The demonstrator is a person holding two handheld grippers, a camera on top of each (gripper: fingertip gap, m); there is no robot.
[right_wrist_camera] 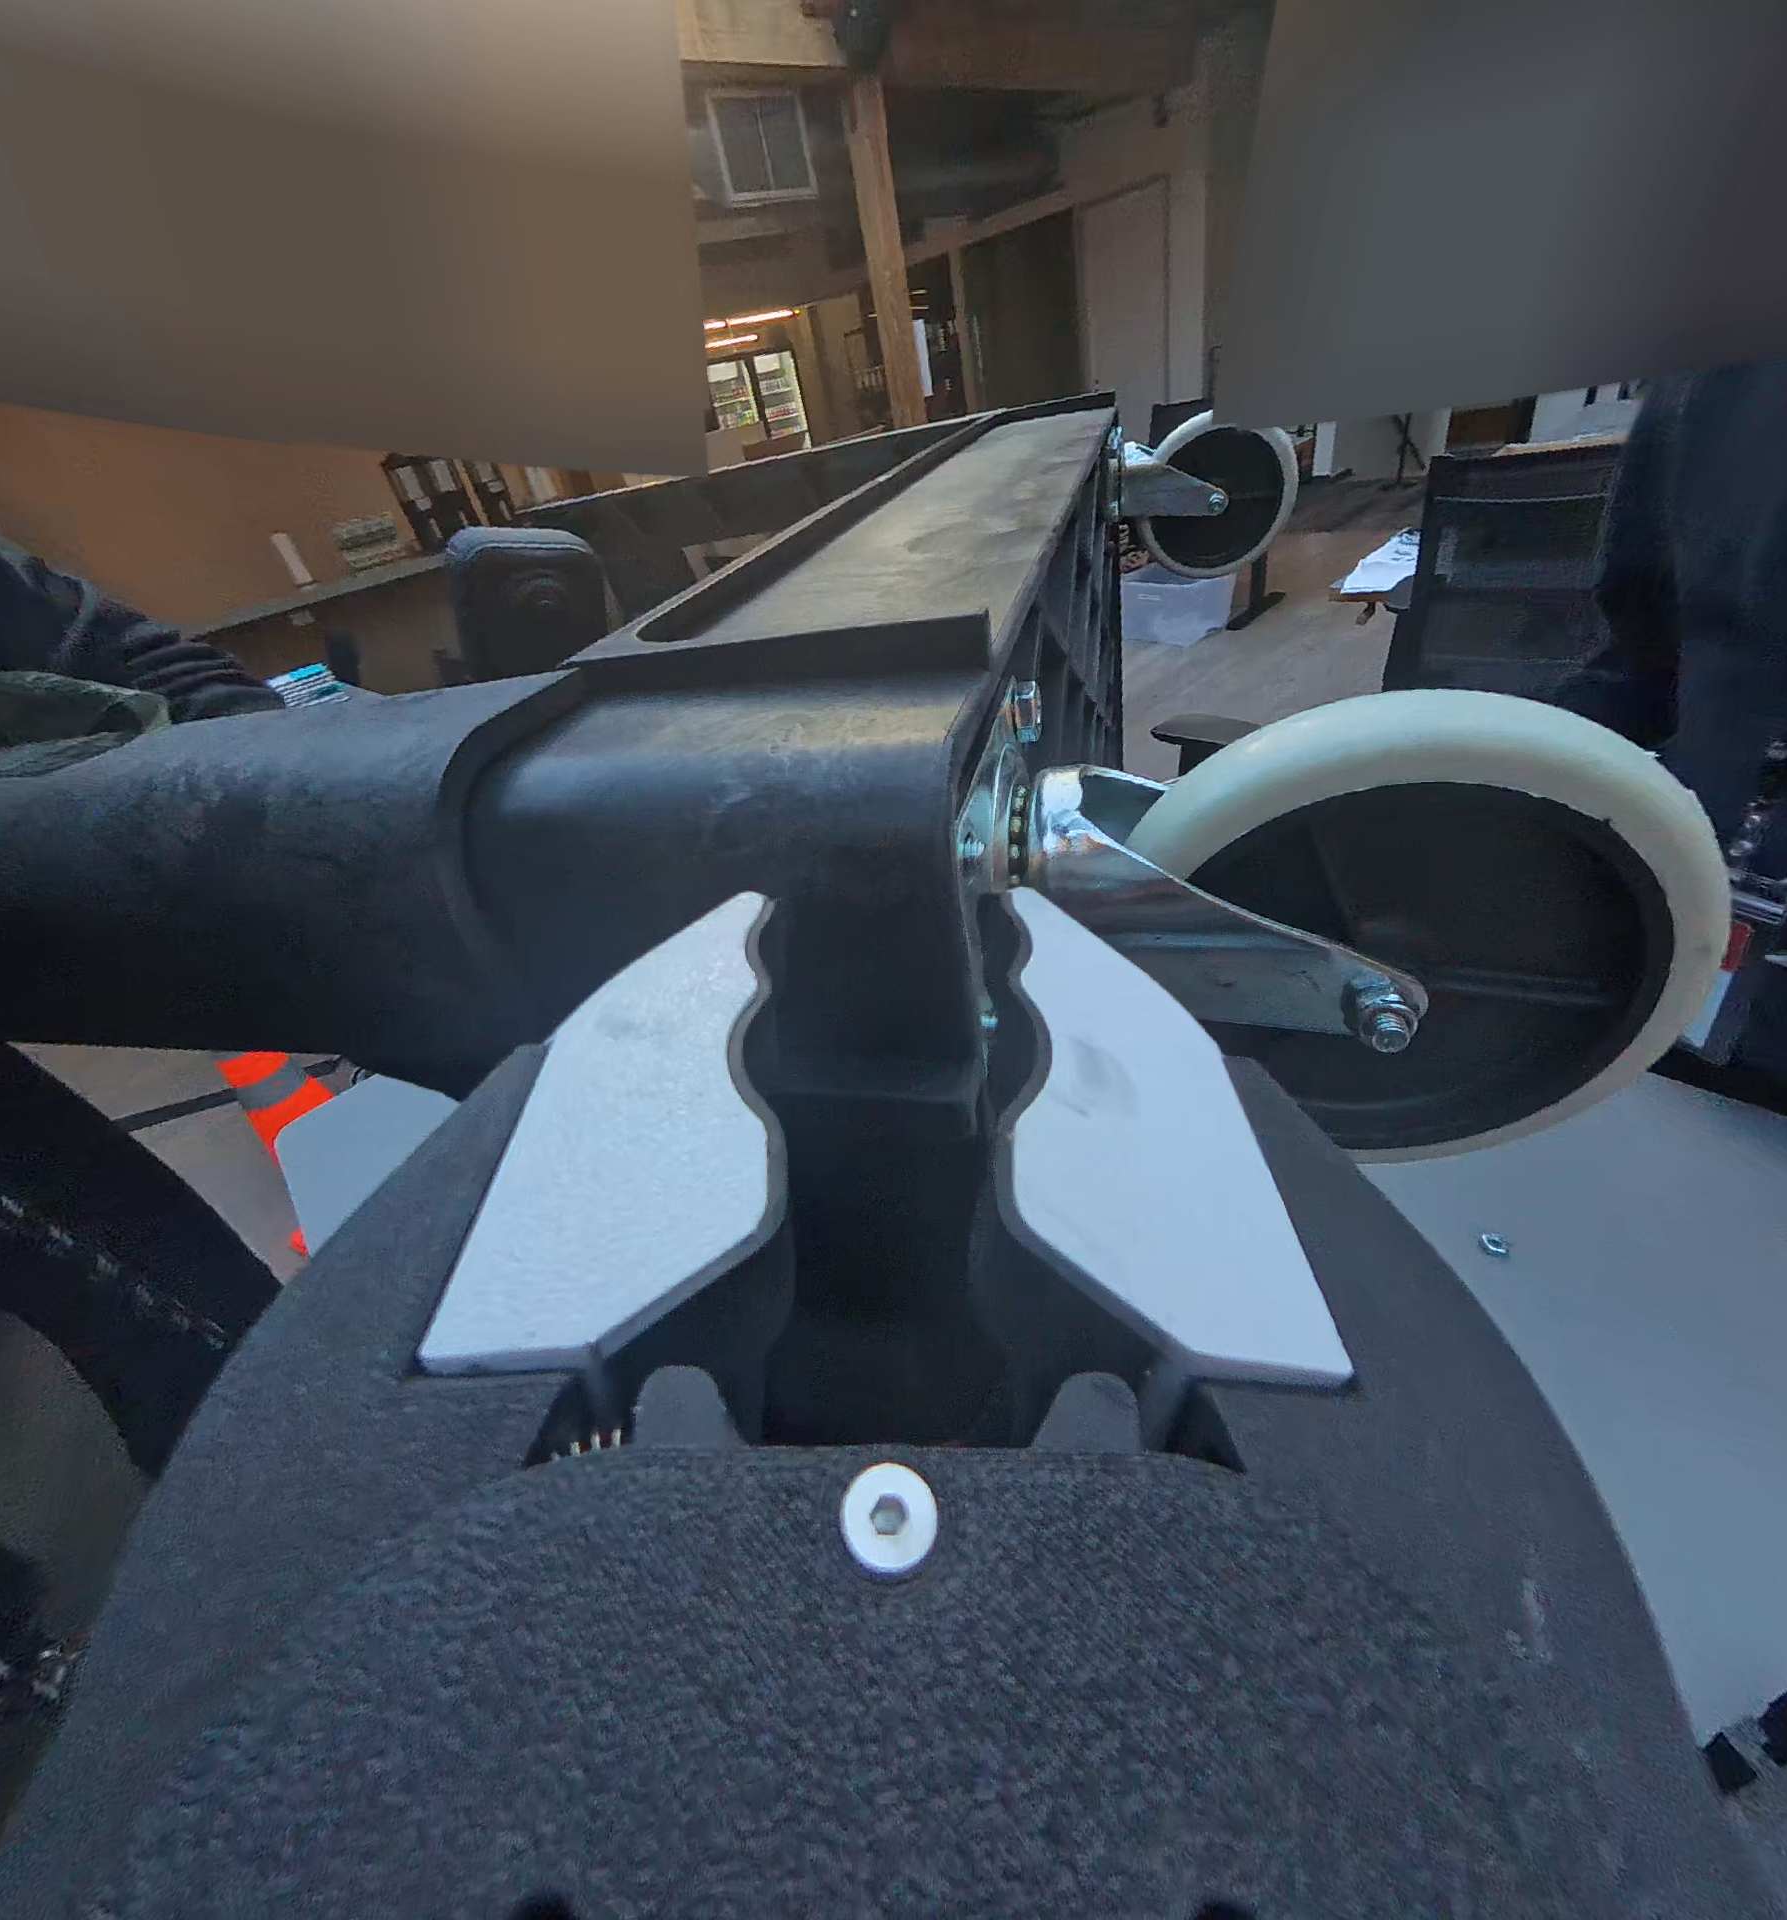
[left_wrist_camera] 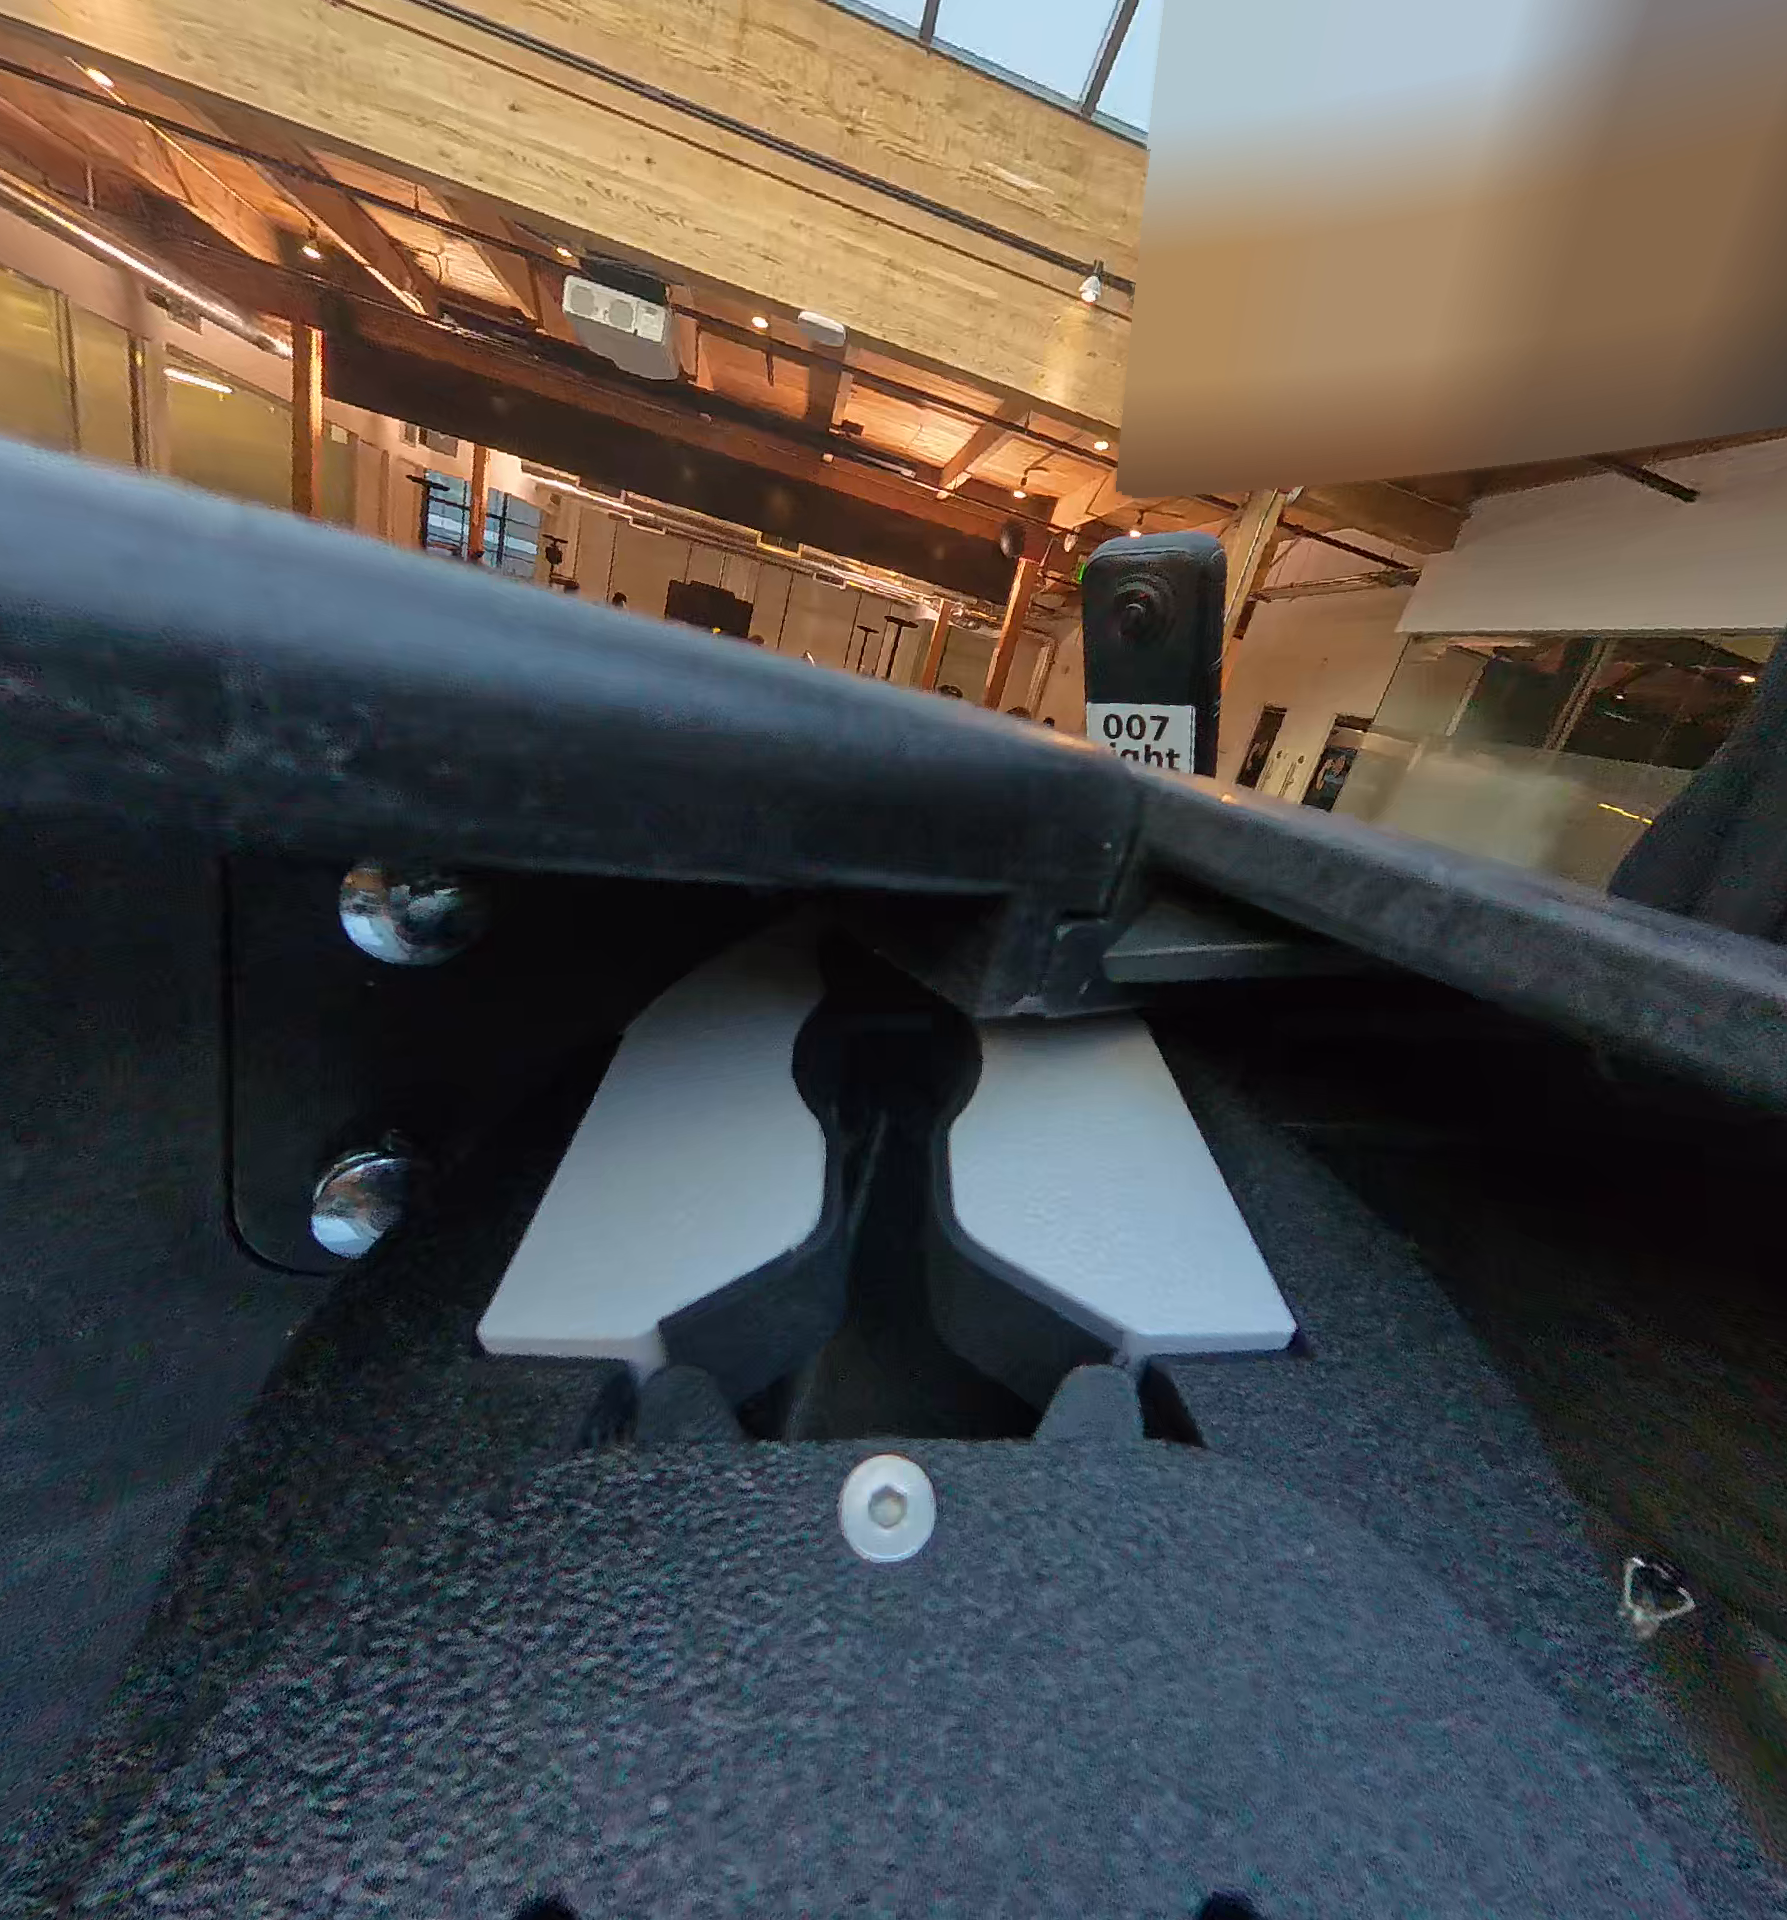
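Note:
A black plastic cart [right_wrist_camera: 868, 582] lies tipped, so its white-tyred caster wheel [right_wrist_camera: 1440, 914] sticks out sideways. My right gripper [right_wrist_camera: 884, 920] is shut on the cart's corner post, with a white finger on each side of it. A thick black tube handle [right_wrist_camera: 193, 831] runs left from that corner. My left gripper [left_wrist_camera: 894, 971] is tucked under the cart's black rim [left_wrist_camera: 556, 675], which hides its tips. Its white fingers [left_wrist_camera: 702, 1143] are nearly together on a thin black rib. The right gripper's camera [left_wrist_camera: 1154, 644] shows above the rim.
A second caster [right_wrist_camera: 1227, 499] sits farther back. Two chrome bolts [left_wrist_camera: 406, 914] hold a black bracket left of my left fingers. A white tabletop [right_wrist_camera: 1595, 1299] with a small nut [right_wrist_camera: 1491, 1242] lies under the wheel. An orange cone [right_wrist_camera: 281, 1101] stands lower left. A dark sleeve [right_wrist_camera: 58, 665] is at left. About 4 cm separates my left fingertips from my right.

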